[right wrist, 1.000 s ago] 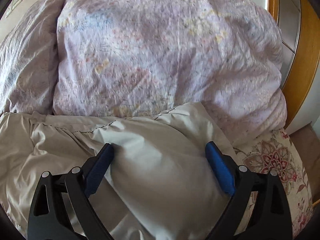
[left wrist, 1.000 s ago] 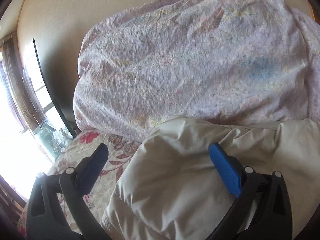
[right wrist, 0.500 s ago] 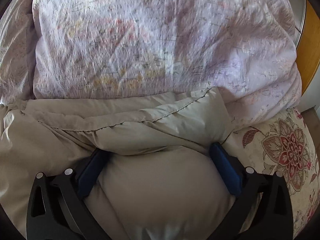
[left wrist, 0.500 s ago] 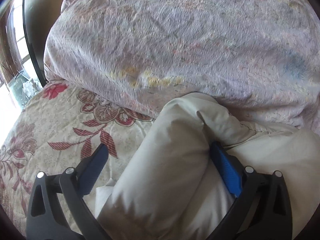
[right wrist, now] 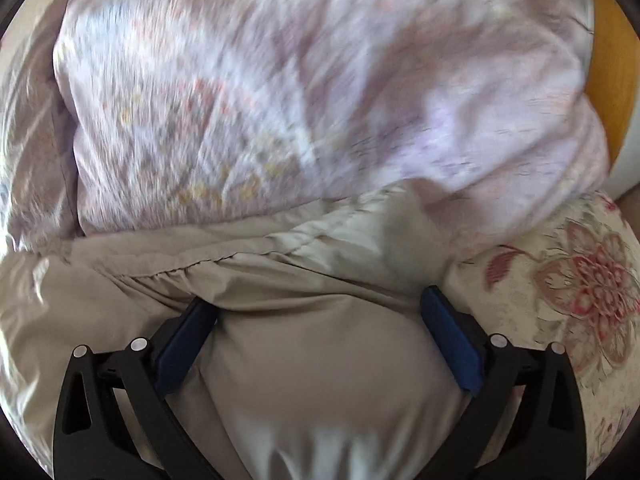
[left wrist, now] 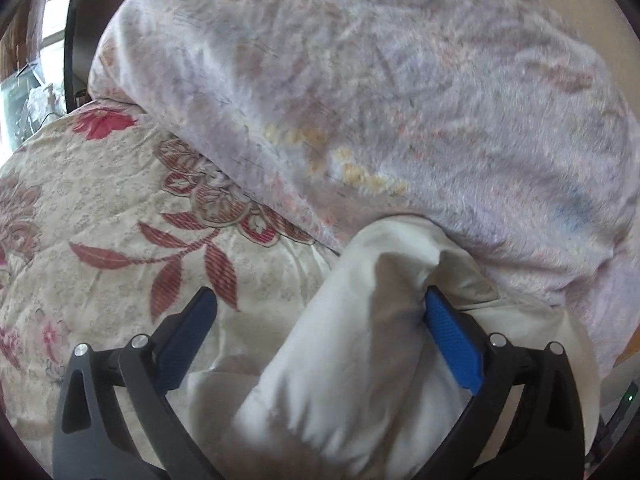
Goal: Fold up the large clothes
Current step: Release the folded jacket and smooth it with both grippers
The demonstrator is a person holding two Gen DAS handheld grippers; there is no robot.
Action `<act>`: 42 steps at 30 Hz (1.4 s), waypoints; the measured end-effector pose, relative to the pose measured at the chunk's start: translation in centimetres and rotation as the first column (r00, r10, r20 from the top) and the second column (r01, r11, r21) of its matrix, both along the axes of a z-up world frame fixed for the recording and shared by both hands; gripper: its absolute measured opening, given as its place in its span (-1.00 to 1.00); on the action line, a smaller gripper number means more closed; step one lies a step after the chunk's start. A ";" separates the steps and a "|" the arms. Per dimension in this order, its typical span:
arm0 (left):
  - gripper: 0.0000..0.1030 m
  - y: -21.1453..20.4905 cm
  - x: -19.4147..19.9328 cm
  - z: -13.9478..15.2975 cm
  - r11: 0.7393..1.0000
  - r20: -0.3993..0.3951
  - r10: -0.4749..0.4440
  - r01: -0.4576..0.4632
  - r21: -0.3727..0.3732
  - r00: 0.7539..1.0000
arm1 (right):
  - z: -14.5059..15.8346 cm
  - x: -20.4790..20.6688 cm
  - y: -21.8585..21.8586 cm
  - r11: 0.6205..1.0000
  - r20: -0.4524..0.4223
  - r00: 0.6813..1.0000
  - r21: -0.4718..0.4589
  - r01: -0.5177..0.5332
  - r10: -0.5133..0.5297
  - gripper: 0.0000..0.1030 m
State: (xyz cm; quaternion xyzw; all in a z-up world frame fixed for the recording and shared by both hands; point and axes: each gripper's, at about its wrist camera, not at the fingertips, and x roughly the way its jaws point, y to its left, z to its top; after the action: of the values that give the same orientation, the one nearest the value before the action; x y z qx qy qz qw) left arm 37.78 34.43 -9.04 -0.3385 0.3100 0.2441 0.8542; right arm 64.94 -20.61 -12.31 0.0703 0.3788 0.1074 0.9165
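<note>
A beige padded garment (left wrist: 352, 360) lies on the flowered bedspread (left wrist: 100, 220), its far edge against a lilac duvet (left wrist: 400, 100). My left gripper (left wrist: 320, 312) is open, jaws wide apart; a fold of the garment bulges between them and touches the right finger (left wrist: 452, 340). In the right wrist view the garment (right wrist: 320, 360) fills the lower half. My right gripper (right wrist: 320, 308) is open, jaws wide, with a puffy part of the garment between the fingers. Both views are blurred.
The bulky lilac duvet (right wrist: 300, 92) is piled just beyond the garment. The flowered bedspread (right wrist: 580, 292) shows to the right. A window (left wrist: 24, 80) and a dark frame are at far left. A wooden panel (right wrist: 612, 60) is at far right.
Both grippers have dropped lower and closer to the garment and bed. The left view has swung left, showing more bedspread. The garment has bunched up between the jaws.
</note>
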 end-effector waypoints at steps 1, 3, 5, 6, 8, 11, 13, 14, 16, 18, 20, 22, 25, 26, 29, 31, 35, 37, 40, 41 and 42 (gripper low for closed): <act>0.95 0.2 -1.4 0.5 0.999 0.024 0.030 -0.030 -0.010 0.999 | 0.7 -1.0 -1.5 0.999 0.016 0.999 0.034 0.036 -0.037 0.97; 0.95 0.9 -4.9 1.3 0.997 0.086 0.041 -0.035 -0.076 0.995 | 1.8 -3.1 -4.7 0.991 0.003 0.997 0.109 0.081 -0.082 0.97; 0.95 1.2 -8.6 1.8 0.989 0.117 0.015 0.003 -0.146 0.993 | 2.6 -5.8 -7.9 0.982 -0.041 0.992 0.141 0.123 -0.119 0.97; 0.95 1.1 -10.6 2.1 0.987 0.129 -0.001 0.022 -0.160 0.992 | 2.8 -7.2 -9.1 0.978 -0.056 0.991 0.162 0.133 -0.125 0.97; 0.95 0.6 -14.1 2.4 0.985 0.121 -0.032 0.052 -0.163 0.992 | 2.5 -10.3 -11.4 0.966 -0.125 0.985 0.210 0.147 -0.123 0.97; 0.95 -1.1 -18.6 2.4 0.981 0.126 -0.067 0.088 -0.173 0.990 | 1.6 -15.0 -11.4 0.942 -0.210 0.976 0.311 0.128 -0.063 0.97; 0.95 -2.4 -21.0 2.2 0.974 0.143 -0.061 0.090 -0.209 0.988 | 0.7 -16.7 -11.1 0.905 -0.267 0.963 0.401 0.140 -0.031 0.86; 0.95 -2.9 -21.7 1.9 0.966 0.155 -0.061 0.098 -0.238 0.986 | -0.3 -17.1 -11.3 0.873 -0.308 0.951 0.462 0.155 -0.006 0.78; 0.93 -3.7 -22.7 1.4 0.955 0.168 -0.075 0.120 -0.271 0.983 | -1.3 -17.8 -10.4 0.821 -0.366 0.930 0.542 0.176 0.042 0.64; 0.93 -4.8 -22.7 1.1 0.955 0.171 -0.079 0.124 -0.269 0.982 | -2.1 -18.3 -9.6 0.788 -0.398 0.914 0.585 0.191 0.075 0.59; 0.93 -5.8 -22.3 1.0 0.951 0.182 -0.084 0.133 -0.278 0.980 | -2.4 -18.7 -8.8 0.784 -0.416 0.906 0.586 0.206 0.073 0.58; 0.90 -6.3 -22.0 0.8 0.947 0.193 -0.061 0.117 -0.298 0.979 | -2.5 -19.1 -8.4 0.774 -0.427 0.902 0.593 0.223 0.068 0.58; 0.80 -7.0 -21.2 0.1 0.925 0.210 -0.021 0.099 -0.367 0.978 | -3.2 -18.9 -7.5 0.768 -0.433 0.900 0.592 0.245 0.047 0.49; 0.74 -7.1 -21.0 -0.1 0.919 0.211 -0.014 0.096 -0.383 0.977 | -3.1 -18.8 -7.3 0.772 -0.427 0.903 0.586 0.246 0.036 0.49; 0.58 -7.6 -20.0 -0.9 0.894 0.210 0.003 0.091 -0.439 0.978 | -3.2 -18.7 -6.7 0.769 -0.414 0.910 0.589 0.248 0.023 0.42; 0.51 -8.0 -19.3 -1.5 0.871 0.220 0.009 0.100 -0.480 0.976 | -3.4 -18.7 -6.8 0.761 -0.402 0.915 0.599 0.249 0.017 0.40; 0.34 -8.6 -18.0 -2.3 0.855 0.230 0.032 0.092 -0.510 0.973 | -3.7 -18.5 -6.8 0.743 -0.379 0.925 0.623 0.246 0.012 0.34; 0.28 -8.5 -17.9 -2.5 0.848 0.250 0.068 0.076 -0.525 0.966 | -3.9 -18.4 -6.9 0.736 -0.366 0.930 0.634 0.238 0.015 0.31; 0.16 -7.8 -17.9 -2.9 0.833 0.286 0.117 0.063 -0.550 0.951 | -4.1 -18.3 -7.1 0.717 -0.347 0.938 0.659 0.228 0.021 0.27; 0.11 -7.7 -17.9 -3.0 0.829 0.298 0.127 0.064 -0.556 0.946 | -4.2 -18.3 -7.2 0.715 -0.344 0.939 0.660 0.229 0.017 0.21; 0.08 -7.6 -17.9 -3.1 0.826 0.309 0.135 0.065 -0.559 0.942 | -4.2 -18.3 -7.1 0.717 -0.340 0.940 0.659 0.227 0.016 0.19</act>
State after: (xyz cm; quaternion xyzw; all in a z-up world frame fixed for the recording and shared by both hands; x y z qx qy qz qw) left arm 19.89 26.86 -12.14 -0.6167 0.2119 0.0966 0.7520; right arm 46.66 -27.75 -16.47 0.4443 0.4510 0.1744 0.7542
